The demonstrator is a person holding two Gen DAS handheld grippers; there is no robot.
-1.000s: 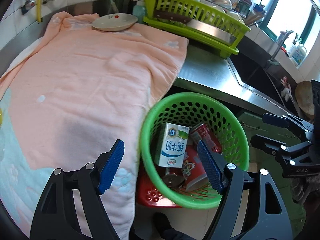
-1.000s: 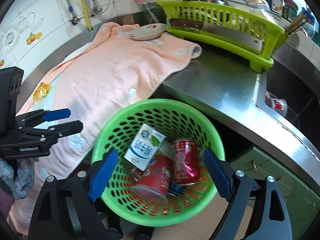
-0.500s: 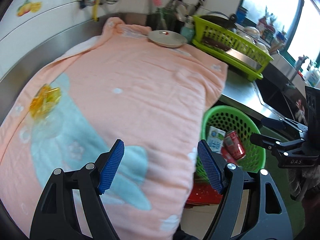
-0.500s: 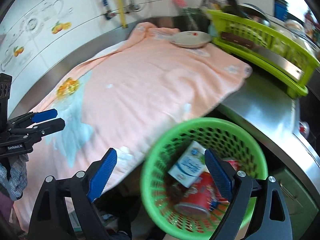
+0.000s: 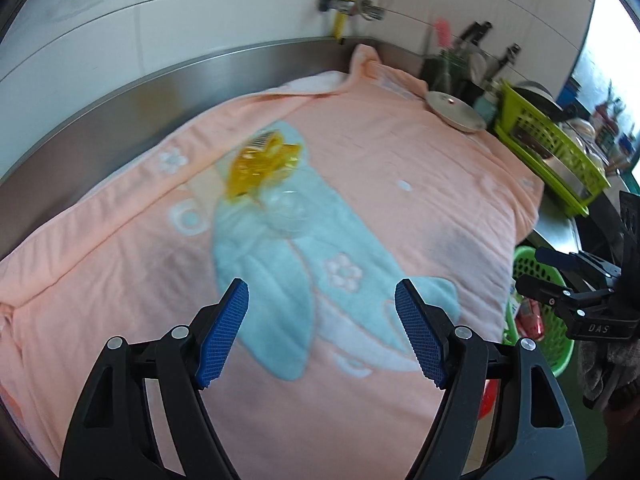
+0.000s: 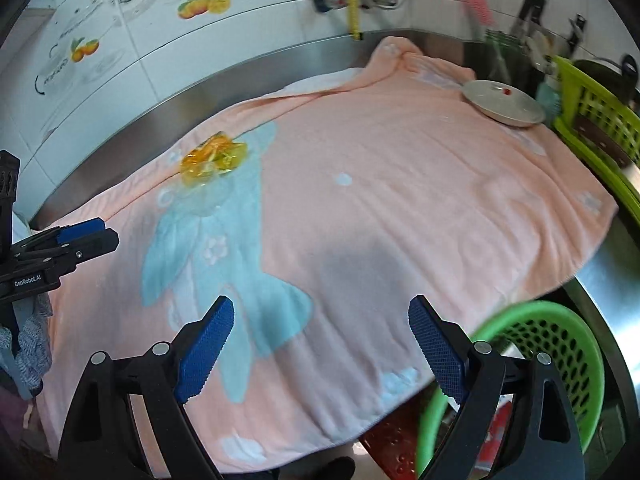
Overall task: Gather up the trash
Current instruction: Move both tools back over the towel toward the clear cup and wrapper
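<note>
Both grippers tilt steeply downward, the left gripper with its blue-padded jaws spread wide and nothing between them, the right gripper likewise gaping and empty, each visible at the edge of the other's view.

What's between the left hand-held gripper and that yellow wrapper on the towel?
Only bare towel: in the left wrist view, nothing lies between the open left hand-held gripper and the yellow wrapper.

yellow-clear wrapper | crumpled | on towel's blue patch
</note>
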